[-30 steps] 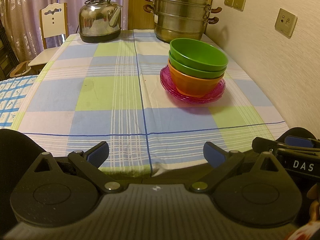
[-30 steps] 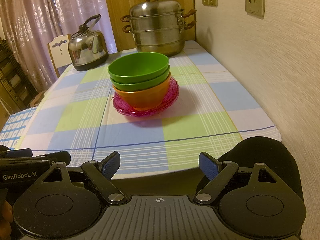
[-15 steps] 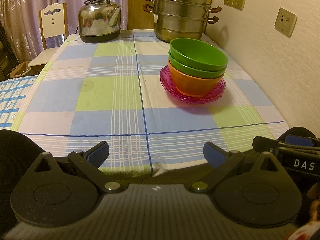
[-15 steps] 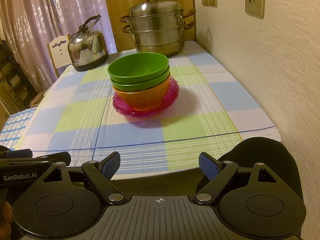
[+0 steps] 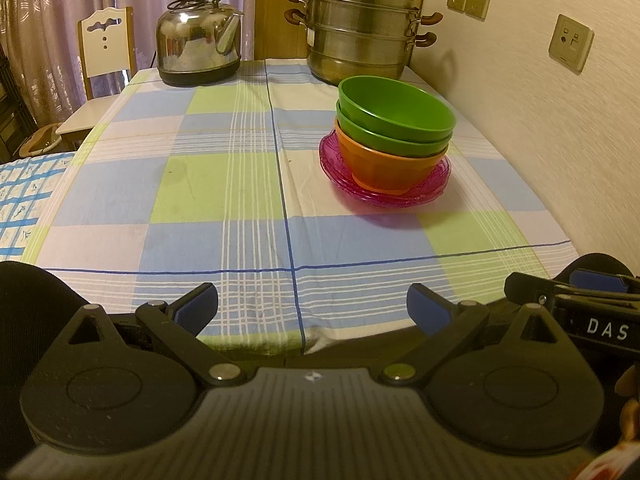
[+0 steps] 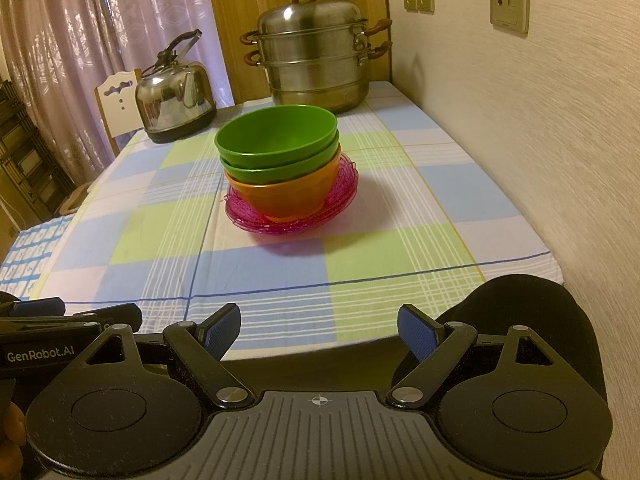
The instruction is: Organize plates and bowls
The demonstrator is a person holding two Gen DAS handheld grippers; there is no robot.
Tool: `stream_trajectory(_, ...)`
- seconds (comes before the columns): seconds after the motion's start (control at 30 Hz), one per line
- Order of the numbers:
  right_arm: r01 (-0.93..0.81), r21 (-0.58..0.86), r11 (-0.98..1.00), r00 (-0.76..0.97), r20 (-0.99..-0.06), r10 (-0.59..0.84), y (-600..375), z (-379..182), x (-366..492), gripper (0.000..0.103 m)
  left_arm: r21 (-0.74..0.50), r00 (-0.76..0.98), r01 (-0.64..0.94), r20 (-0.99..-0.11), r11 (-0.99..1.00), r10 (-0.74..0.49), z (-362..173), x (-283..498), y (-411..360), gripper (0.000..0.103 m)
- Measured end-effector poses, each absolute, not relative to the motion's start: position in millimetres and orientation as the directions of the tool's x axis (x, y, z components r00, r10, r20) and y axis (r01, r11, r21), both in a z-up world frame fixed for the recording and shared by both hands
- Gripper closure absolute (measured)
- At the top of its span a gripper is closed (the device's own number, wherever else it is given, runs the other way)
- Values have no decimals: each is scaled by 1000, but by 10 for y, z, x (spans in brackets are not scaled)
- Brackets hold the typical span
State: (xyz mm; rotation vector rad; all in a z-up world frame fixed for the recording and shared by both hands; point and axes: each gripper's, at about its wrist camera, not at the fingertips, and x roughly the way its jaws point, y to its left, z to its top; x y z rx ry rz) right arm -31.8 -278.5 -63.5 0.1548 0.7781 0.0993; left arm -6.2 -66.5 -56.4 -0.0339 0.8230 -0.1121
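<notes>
Two green bowls (image 5: 396, 110) (image 6: 276, 140) sit nested in an orange bowl (image 5: 384, 166) (image 6: 288, 196), which stands on stacked pink plates (image 5: 340, 174) (image 6: 240, 216) on the checked tablecloth, right of the middle. My left gripper (image 5: 312, 310) is open and empty, held back at the table's near edge. My right gripper (image 6: 319, 330) is open and empty, also at the near edge, facing the stack. Each gripper shows at the edge of the other's view.
A steel kettle (image 5: 198, 40) (image 6: 174, 98) and a stacked steel steamer pot (image 5: 360, 28) (image 6: 314, 56) stand at the table's far end. A wall (image 5: 560, 120) runs along the right side. A white chair (image 5: 106, 46) stands at the far left.
</notes>
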Motion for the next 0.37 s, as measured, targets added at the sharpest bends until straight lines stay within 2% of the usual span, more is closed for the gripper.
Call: stream_trajectory(0.37,-32,176,984,709,-690,147,-2789,-638,-315,18,-68,685,89,-720,994,-110,-576,-60,-639,3)
